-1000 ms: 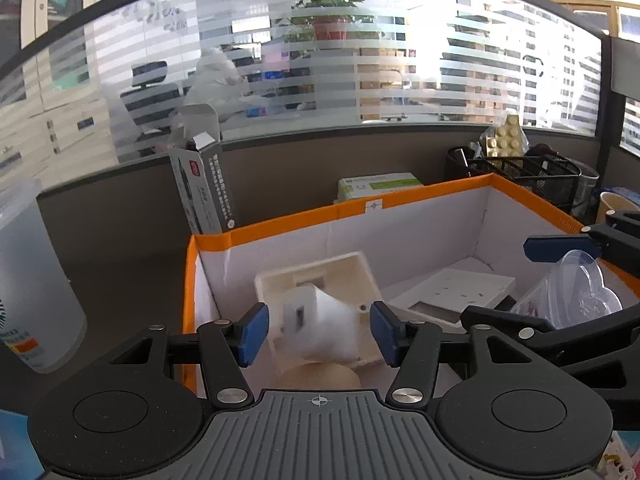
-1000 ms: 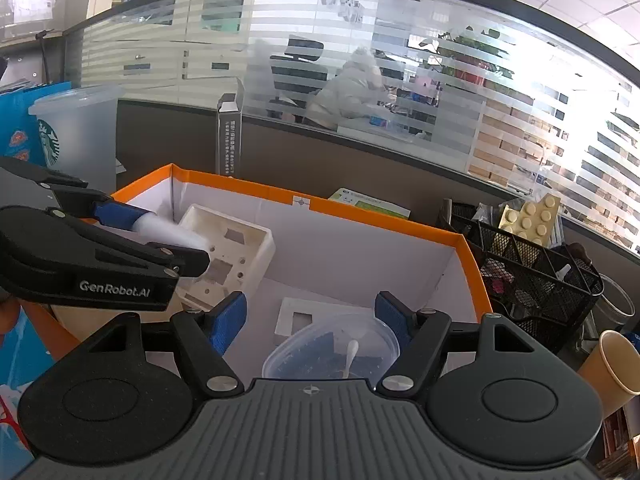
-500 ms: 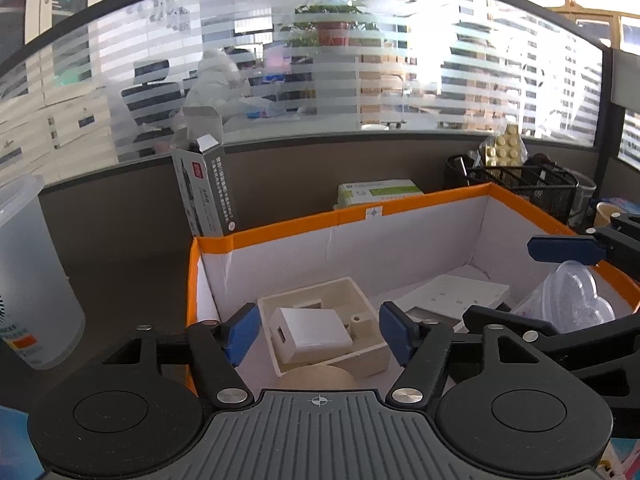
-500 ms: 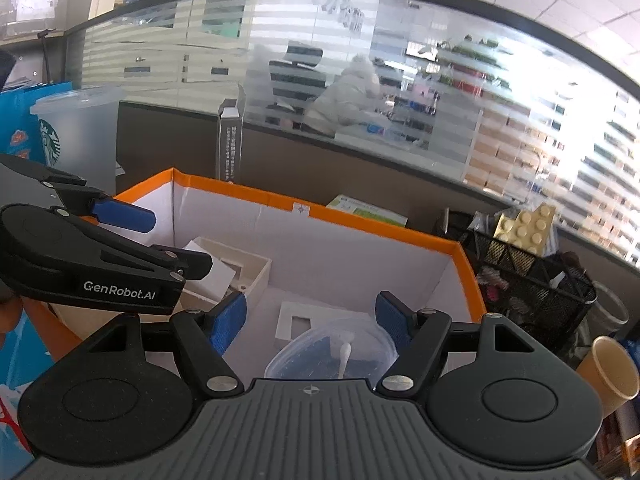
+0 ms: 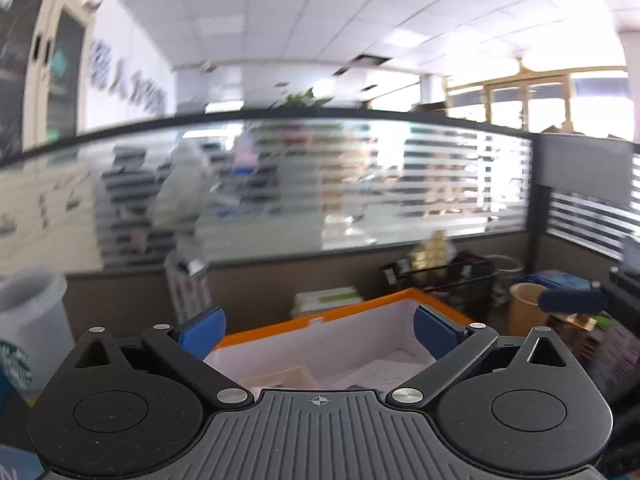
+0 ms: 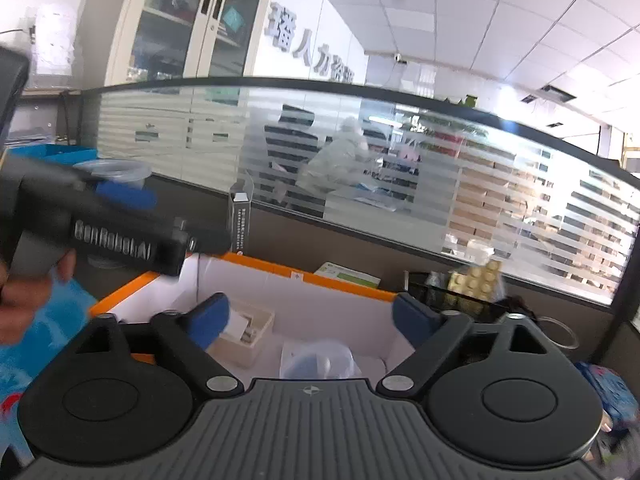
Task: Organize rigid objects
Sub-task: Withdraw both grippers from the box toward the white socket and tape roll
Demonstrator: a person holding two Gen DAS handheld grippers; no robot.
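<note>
Both grippers tilt slightly down over the orange-rimmed box [image 6: 256, 262] – left gripper [image 5: 320, 330] and right gripper [image 6: 310, 316] jaws opening, nothing between them. Below the right jaws: beige housing [image 6: 244, 340], clear container [image 6: 320, 362]. Only right view shows the hand [image 6: 24, 296] holding the left gripper

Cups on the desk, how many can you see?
2. A big frosted plastic cup stands left of the orange-rimmed box. A tan paper cup stands to its right, beside the black wire basket. More could be hidden behind the grippers.
</note>
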